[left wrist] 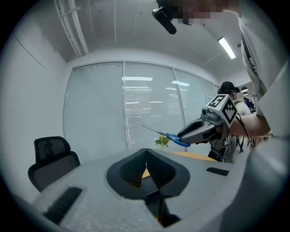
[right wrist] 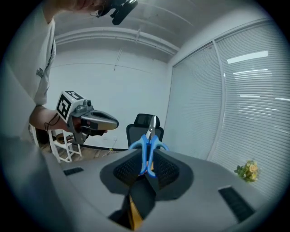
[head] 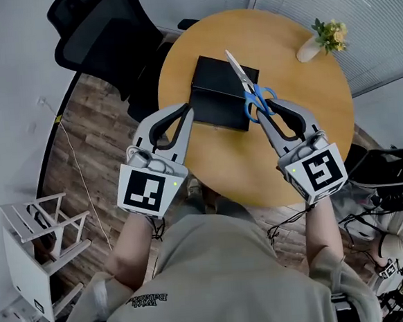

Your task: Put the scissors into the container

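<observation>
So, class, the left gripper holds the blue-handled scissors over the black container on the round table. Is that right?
No: the right gripper holds the scissors, as the right gripper view shows. They do hang over the black container on the round table.

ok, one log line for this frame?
right tongs: shut on blue-handled steel scissors, in air | left tongs: shut, empty | black rectangular box on round wooden table: scissors not yet in

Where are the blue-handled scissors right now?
The blue-handled scissors sit right of centre in the head view, clamped in the right gripper, blades above the black rectangular container.
</observation>
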{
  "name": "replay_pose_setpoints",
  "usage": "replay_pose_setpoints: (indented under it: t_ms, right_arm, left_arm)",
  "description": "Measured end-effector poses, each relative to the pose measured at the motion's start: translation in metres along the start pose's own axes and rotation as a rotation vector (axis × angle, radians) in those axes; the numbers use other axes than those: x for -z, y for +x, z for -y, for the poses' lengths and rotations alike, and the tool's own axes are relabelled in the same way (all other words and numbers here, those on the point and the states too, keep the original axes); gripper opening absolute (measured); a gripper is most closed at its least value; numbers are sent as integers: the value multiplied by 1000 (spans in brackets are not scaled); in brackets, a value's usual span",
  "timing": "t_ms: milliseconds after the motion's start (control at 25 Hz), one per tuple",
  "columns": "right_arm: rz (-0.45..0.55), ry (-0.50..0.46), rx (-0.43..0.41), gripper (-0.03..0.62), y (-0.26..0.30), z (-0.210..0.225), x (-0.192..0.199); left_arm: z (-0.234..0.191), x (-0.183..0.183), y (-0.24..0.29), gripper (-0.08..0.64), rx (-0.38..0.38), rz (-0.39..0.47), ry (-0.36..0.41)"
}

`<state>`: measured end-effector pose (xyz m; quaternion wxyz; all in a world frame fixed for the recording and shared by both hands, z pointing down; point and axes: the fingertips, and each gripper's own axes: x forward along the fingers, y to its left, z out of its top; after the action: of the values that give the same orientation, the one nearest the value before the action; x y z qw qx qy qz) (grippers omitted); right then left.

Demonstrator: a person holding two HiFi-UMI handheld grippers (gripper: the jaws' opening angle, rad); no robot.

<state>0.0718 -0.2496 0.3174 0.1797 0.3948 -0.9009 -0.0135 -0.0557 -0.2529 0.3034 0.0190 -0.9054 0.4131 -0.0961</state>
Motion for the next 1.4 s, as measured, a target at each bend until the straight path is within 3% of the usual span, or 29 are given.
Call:
replay_pose_setpoints:
  t_ms: [240, 720, 1200, 1400]
  right_arm:
    - [-96, -18, -106, 89, 28, -1, 31]
    - [-298, -55, -277, 89, 88, -9, 107]
    - [-478, -21, -381, 89, 138, -26, 200]
    - [-540, -21, -418, 89, 156, -34, 225]
  left_arm:
    - [-4, 23, 30, 21, 4, -13, 11]
    - [-18, 85, 57, 21, -13, -122, -68]
    - [-29, 156, 80, 21, 19, -229, -171]
    - [-35, 180, 86, 21, 34, -267, -159]
